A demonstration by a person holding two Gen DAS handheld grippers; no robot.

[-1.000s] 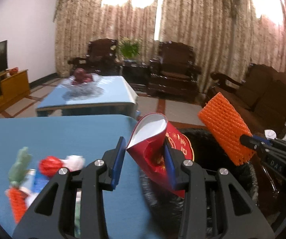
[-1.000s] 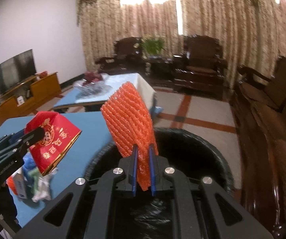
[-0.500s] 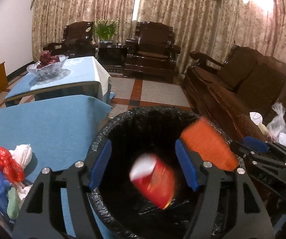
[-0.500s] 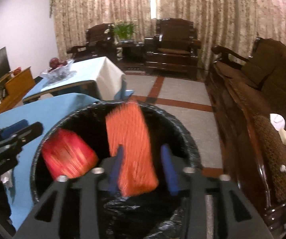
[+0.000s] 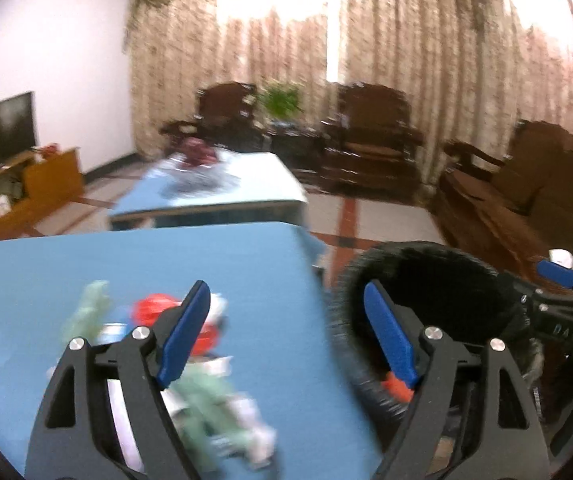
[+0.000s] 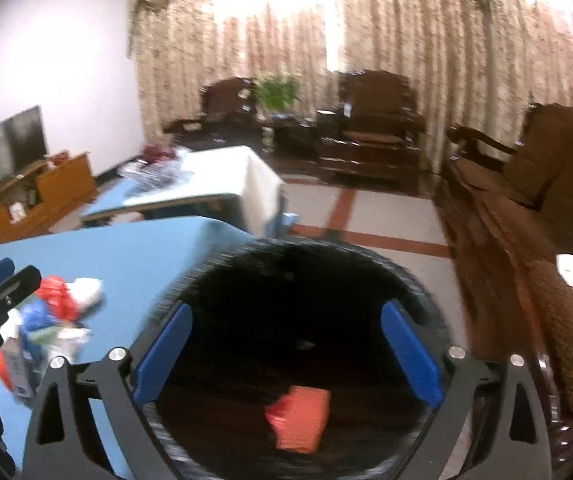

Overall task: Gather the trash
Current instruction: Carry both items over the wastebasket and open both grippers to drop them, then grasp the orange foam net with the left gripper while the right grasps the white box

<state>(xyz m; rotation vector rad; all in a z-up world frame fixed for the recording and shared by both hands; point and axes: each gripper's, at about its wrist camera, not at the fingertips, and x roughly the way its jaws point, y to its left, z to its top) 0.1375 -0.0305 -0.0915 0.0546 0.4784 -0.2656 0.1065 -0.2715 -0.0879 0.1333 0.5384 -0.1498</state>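
Note:
A black-lined trash bin [image 6: 426,292] stands beside the blue table [image 6: 134,256]; it also shows in the left wrist view [image 5: 426,252]. The orange foam net [image 6: 300,420] lies inside the bin. My right gripper [image 6: 286,348] is open and empty above the bin. My left gripper [image 5: 286,332] is open and empty over the table's right edge. A pile of trash [image 5: 202,396] lies on the table under the left gripper: green, white and red [image 5: 154,308] pieces. The pile also shows in the right wrist view [image 6: 54,316].
A second low table [image 5: 222,188] with a fruit bowl stands farther back. Dark wooden armchairs [image 5: 370,136] line the curtains and a brown sofa [image 5: 526,200] is at the right. A TV cabinet [image 5: 18,188] is at the left.
Both grippers opened and dropped the red cup and the orange foam net into the bin. Both have since risen, and the left has swung left toward the trash pile.

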